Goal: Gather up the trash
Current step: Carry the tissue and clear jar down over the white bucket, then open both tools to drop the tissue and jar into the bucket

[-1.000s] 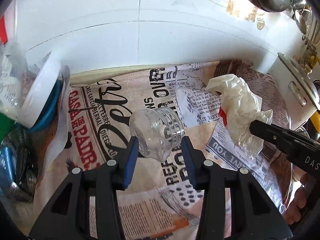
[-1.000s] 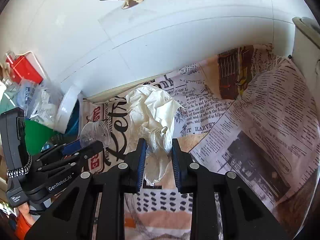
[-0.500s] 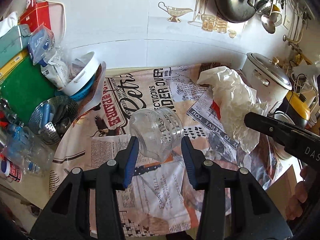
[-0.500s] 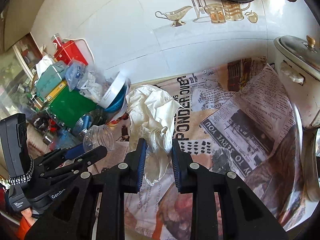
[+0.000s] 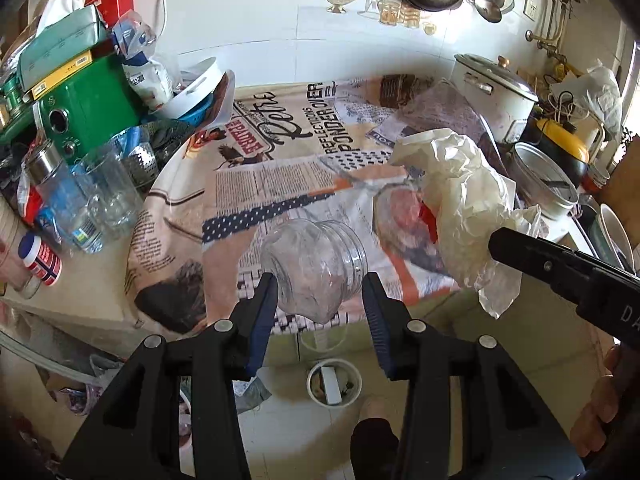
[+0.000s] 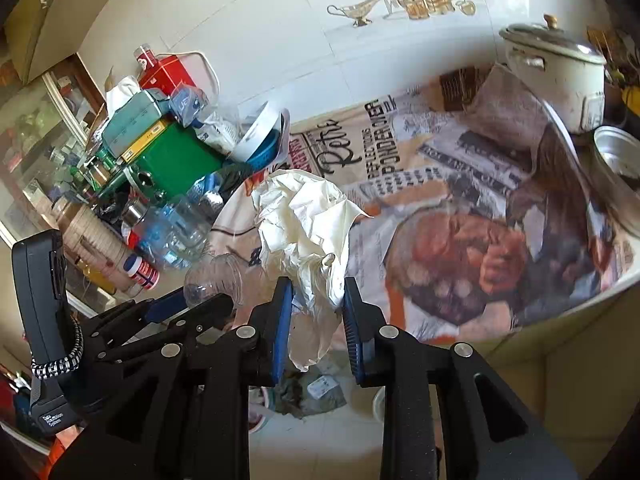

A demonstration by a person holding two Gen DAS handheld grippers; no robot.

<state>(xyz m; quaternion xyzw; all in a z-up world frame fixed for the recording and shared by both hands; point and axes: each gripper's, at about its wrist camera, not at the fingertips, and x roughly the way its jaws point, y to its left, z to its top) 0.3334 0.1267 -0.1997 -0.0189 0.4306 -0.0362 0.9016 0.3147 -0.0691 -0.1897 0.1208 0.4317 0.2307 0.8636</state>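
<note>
Jar seemingly between left tool pads

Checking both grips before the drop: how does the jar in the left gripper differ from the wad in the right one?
The clear jar is rigid, see-through and lies tilted on its side; the crumpled white wrapper is soft, opaque and hangs limp. The left gripper stands wide around the jar; the right gripper is pinched nearly closed on the wrapper. Both are held clear of the newspaper-print tablecloth.
</note>
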